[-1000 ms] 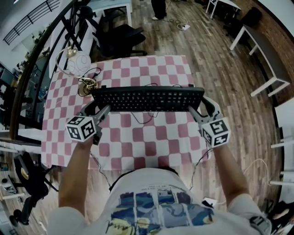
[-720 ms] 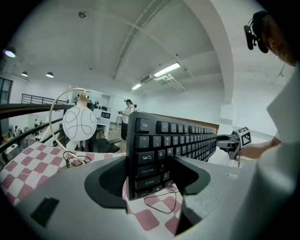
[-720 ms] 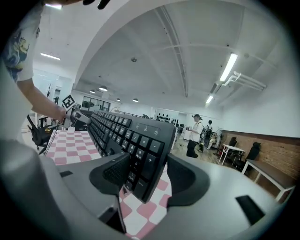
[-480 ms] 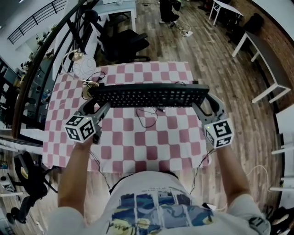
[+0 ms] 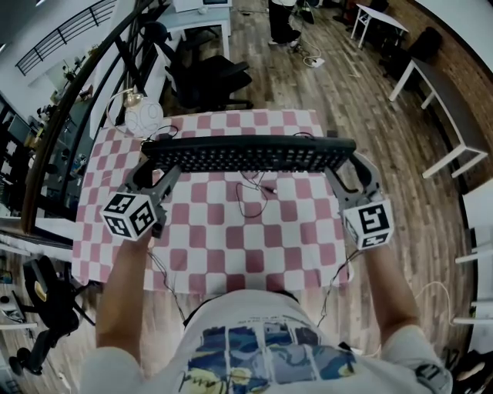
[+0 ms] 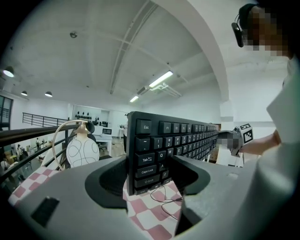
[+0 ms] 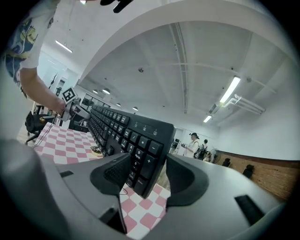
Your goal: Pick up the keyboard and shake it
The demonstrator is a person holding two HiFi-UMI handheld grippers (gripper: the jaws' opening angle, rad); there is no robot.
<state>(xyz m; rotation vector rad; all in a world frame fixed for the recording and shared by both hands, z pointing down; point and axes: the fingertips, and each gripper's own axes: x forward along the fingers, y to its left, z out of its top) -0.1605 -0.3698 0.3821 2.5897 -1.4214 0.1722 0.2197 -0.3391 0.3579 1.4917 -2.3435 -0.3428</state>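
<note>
A black keyboard hangs in the air above the pink-and-white checked table, level from left to right. My left gripper is shut on its left end, with the Esc and Tab keys between the jaws. My right gripper is shut on the right end, clamping the number pad. The keyboard's thin black cable dangles down onto the cloth. The underside of the keyboard is hidden.
A white round lamp and a small brass thing stand at the table's far left corner. A black office chair is behind the table, and a person stands farther back. White benches line the right.
Both grippers have raised the keyboard higher off the table and slightly away from me; it now appears larger, and more of the cable hangs free.
</note>
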